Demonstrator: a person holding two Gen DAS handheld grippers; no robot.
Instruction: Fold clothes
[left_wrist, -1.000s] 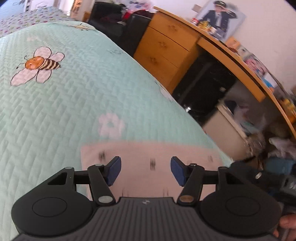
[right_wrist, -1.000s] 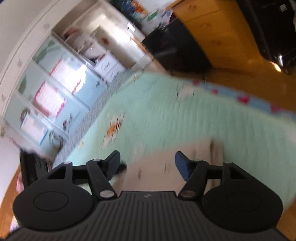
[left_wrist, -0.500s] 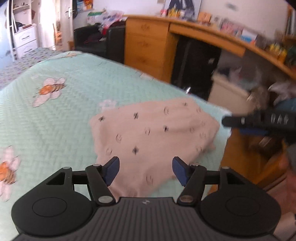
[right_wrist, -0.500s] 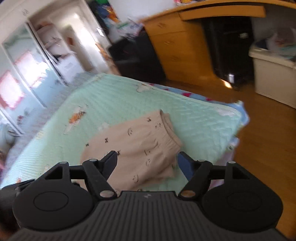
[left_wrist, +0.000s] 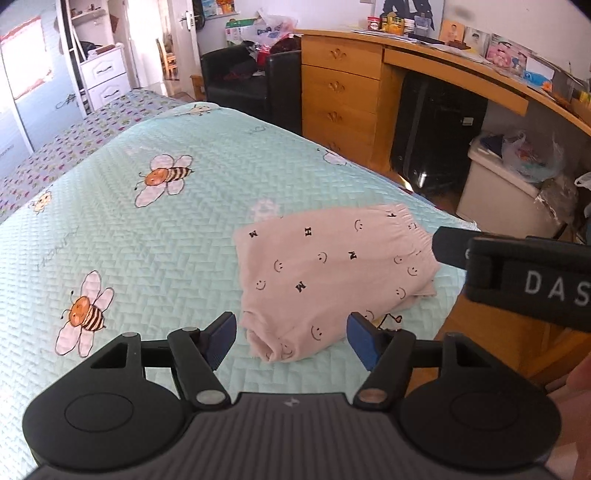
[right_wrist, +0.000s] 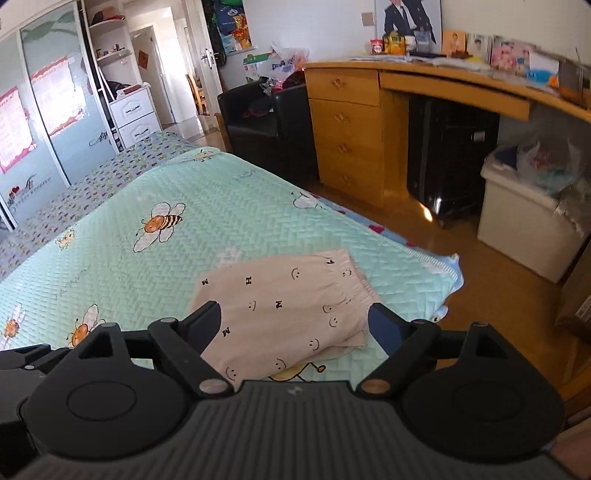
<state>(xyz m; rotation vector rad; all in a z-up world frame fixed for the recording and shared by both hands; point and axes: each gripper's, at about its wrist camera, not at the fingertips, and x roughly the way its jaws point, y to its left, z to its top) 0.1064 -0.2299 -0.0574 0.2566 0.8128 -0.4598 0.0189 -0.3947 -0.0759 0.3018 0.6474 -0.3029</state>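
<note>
So the folded shorts (left_wrist: 332, 273) are sitting on the bed (left_wrist: 147, 236), near the corner closest to the desk (left_wrist: 454, 70), waistband end pointing off toward that desk and the leg end pointing back at me. Long axis runs roughly away from both grippers, angled a bit to the right. My left gripper (left_wrist: 288, 338) hangs just above the near leg end, jaws apart and nothing between them. My right gripper (right_wrist: 291, 325) has just been opening its jaws wider, also empty, and it looks over the waistband side. I'd say the left one is nearer the near edge, so that's the hand for any next fold or tidy-up.
</note>
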